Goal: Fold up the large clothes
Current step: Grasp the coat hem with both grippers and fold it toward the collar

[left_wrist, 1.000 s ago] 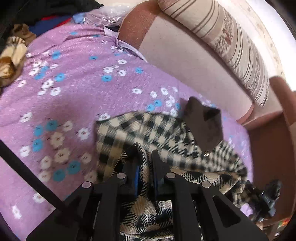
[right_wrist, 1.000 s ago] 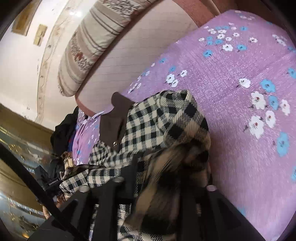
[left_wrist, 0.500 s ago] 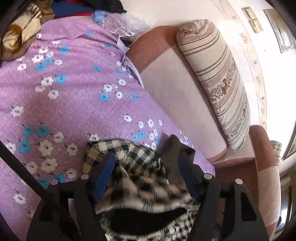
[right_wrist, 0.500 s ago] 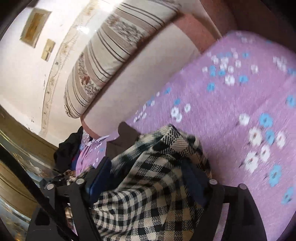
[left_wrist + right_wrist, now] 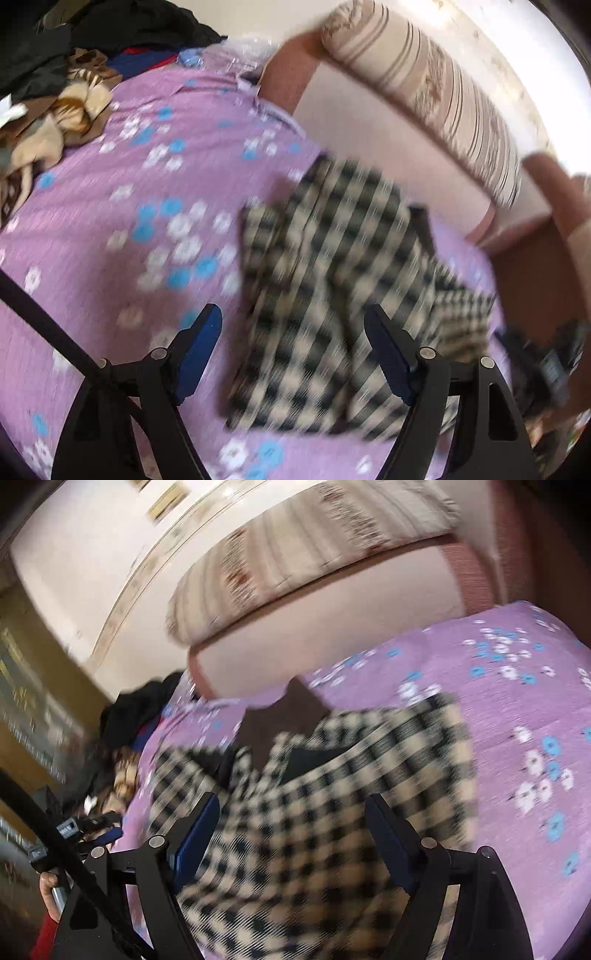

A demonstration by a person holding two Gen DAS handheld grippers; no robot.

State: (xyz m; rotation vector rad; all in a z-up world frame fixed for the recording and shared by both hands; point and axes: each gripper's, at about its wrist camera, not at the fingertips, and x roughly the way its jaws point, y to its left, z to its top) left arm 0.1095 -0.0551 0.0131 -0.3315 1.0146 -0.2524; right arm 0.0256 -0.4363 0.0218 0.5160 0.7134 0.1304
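Observation:
A black-and-cream checked garment lies folded in a rough block on the purple flowered bedspread. It also fills the lower middle of the right wrist view, with a dark brown collar part at its far end. My left gripper is open and empty, just above the garment's near edge. My right gripper is open and empty, its fingers spread over the garment. Both views are motion-blurred.
A striped bolster lies along the sofa back. A heap of dark and tan clothes sits at the far left of the bedspread. A brown armrest stands at the right. Another clothes heap shows left in the right wrist view.
Both grippers were shut on the checked garment a second ago, then opened and let it go. Both have since drawn back and the garment now lies on the bedspread.

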